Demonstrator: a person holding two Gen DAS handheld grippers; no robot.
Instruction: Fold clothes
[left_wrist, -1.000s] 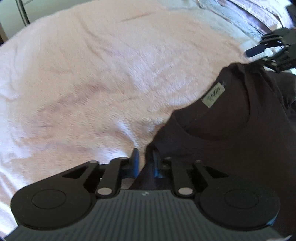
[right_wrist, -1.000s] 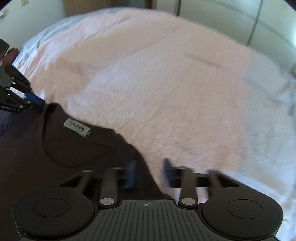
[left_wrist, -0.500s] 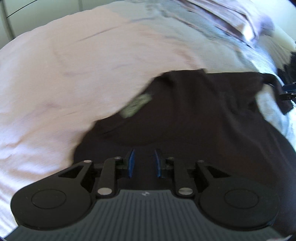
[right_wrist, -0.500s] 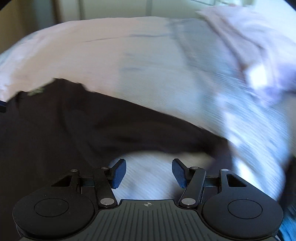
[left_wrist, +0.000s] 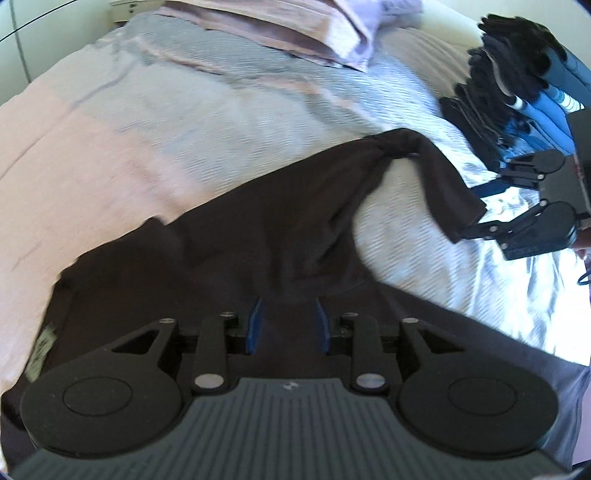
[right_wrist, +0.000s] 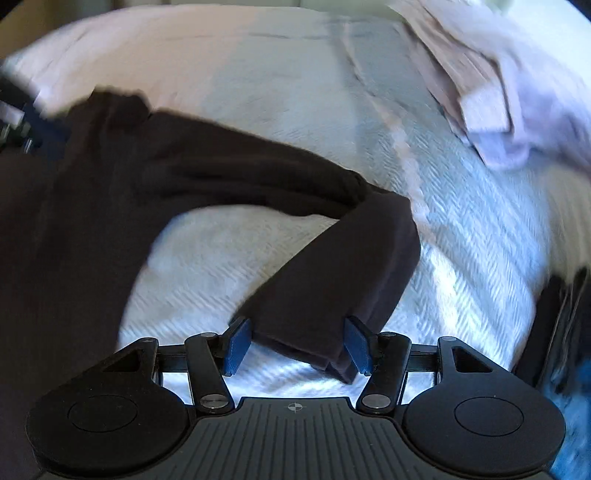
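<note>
Across the lower half of both wrist views, a dark T-shirt (left_wrist: 229, 236) lies on a pale bedspread (left_wrist: 229, 110), its long sleeve (right_wrist: 332, 284) bent toward the lower centre. The right gripper (right_wrist: 297, 345) is closing with the cuff between its pads, not yet pinched. The left gripper (left_wrist: 286, 325) is opening over the shirt's body, with cloth between its pads. Pinching the cuff squarely should keep the fold flat. Blur hides the shirt's left edge.
</note>
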